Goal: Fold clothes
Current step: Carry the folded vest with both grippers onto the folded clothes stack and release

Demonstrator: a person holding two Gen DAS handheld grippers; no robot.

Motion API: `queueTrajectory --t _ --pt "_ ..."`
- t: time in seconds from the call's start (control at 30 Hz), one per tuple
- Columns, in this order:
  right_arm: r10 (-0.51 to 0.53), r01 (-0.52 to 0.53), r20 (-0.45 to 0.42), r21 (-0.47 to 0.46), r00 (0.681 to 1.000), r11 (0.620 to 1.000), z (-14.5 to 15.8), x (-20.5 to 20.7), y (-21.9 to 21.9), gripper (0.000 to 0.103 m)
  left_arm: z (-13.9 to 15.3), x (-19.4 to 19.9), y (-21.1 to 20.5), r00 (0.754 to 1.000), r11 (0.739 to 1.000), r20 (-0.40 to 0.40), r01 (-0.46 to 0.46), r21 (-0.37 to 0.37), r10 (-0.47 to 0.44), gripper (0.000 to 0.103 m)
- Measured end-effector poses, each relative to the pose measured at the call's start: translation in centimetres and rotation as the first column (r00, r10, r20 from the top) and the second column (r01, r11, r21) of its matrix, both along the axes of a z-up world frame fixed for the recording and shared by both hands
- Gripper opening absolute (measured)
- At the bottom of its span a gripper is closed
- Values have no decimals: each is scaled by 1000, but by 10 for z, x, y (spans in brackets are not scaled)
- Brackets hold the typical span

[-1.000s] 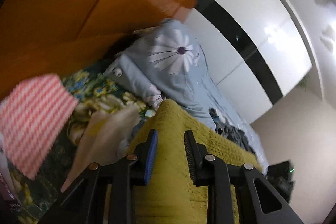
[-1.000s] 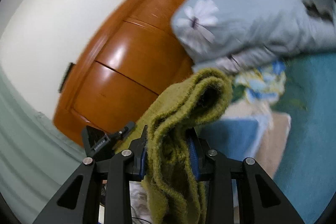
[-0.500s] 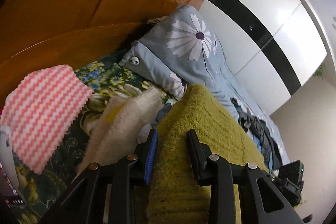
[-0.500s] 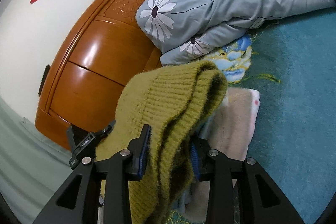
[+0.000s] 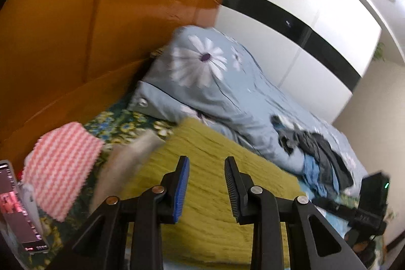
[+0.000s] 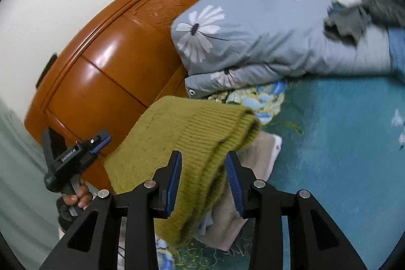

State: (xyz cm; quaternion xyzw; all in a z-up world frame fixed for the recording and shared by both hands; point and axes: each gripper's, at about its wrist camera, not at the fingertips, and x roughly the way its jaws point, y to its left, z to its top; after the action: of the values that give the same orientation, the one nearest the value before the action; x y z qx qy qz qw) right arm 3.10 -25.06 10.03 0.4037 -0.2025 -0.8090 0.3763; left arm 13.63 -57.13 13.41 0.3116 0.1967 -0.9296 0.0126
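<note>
An olive-green knitted sweater lies spread below my left gripper, whose jaws stand apart and hold nothing. In the right wrist view the same sweater drapes between the jaws of my right gripper, which has widened but still has knit between its pads. The left gripper shows in the right wrist view, held in a hand to the sweater's left. A beige folded garment lies under the sweater.
A blue daisy-print duvet is piled against the orange wooden headboard. A pink-and-white zigzag cloth and a phone lie at left. Dark clothes heap at right. A teal floral bedspread covers the bed.
The left gripper has let go of the sweater and drawn back above it. The right gripper's jaws have widened. The sweater has come down flatter over the beige garment.
</note>
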Motion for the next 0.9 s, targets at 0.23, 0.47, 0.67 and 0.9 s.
queueTrajectory --t 0.23,0.47,0.67,0.9 --pt "93 -87 -56 97 994 991 3 12 -48 39 -39 -2 -2 998 999 57 -21 -36 23 32" --pt "183 -170 -90 137 979 976 -3 26 -92 39 -53 10 -11 999 999 41 -17 -39 19 32" --pt "194 -179 -96 141 976 974 -13 29 -95 36 -68 13 -18 1000 1000 16 -19 -1 19 32" --pt "172 -158 -97 135 980 978 -8 29 -91 36 -54 20 -6 998 997 5 -58 -42 58 34"
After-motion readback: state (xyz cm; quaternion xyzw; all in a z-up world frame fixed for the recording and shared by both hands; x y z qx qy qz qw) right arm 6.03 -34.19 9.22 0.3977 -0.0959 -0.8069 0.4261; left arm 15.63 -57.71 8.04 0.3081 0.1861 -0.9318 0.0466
